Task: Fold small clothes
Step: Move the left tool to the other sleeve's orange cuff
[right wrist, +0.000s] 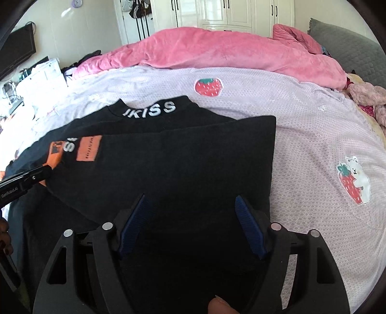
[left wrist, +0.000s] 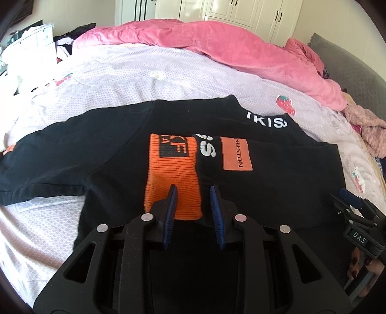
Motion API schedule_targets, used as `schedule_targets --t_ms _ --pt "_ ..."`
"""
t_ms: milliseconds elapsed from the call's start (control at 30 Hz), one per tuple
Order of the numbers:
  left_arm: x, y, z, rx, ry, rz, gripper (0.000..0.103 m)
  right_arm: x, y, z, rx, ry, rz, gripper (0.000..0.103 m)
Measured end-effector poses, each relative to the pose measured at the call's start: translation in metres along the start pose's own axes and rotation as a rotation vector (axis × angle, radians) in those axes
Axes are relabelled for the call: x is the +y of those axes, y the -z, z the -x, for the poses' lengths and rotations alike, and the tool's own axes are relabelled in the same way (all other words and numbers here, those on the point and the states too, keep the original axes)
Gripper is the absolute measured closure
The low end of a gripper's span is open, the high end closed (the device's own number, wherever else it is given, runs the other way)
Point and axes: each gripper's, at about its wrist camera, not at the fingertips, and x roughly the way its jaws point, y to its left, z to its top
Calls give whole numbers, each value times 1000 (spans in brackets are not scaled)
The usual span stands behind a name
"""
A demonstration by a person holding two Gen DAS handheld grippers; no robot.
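The right gripper (right wrist: 190, 205) hovers with its blue pads spread wide, nothing between them, above a black top (right wrist: 168, 164) folded on a lilac strawberry-print bedsheet (right wrist: 301, 135). The left gripper (left wrist: 193, 195), jaws narrowly apart and empty, hangs over the top's orange cuff (left wrist: 172, 178); a pink blanket (left wrist: 217, 46) lies bunched beyond

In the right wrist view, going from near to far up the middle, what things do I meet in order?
Right claw → black shirt → white lettering on its collar → lilac sheet → pink blanket → white wardrobe.
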Motion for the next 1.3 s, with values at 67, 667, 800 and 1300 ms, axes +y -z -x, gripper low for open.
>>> schedule_targets --t_ms 67,667,800,1300 --pt "3 0 5 -7 -2 4 82 2 -1 6 -19 -11 -2 29" --pt "48 2 46 -65 -33 42 50 45 -1 49 -152 -55 44 11" --pt "62 4 52 -73 -39 65 45 62 -2 55 -178 -12 91 11" --pt "103 2 75 -134 -100 127 31 114 0 63 -180 -69 114 5"
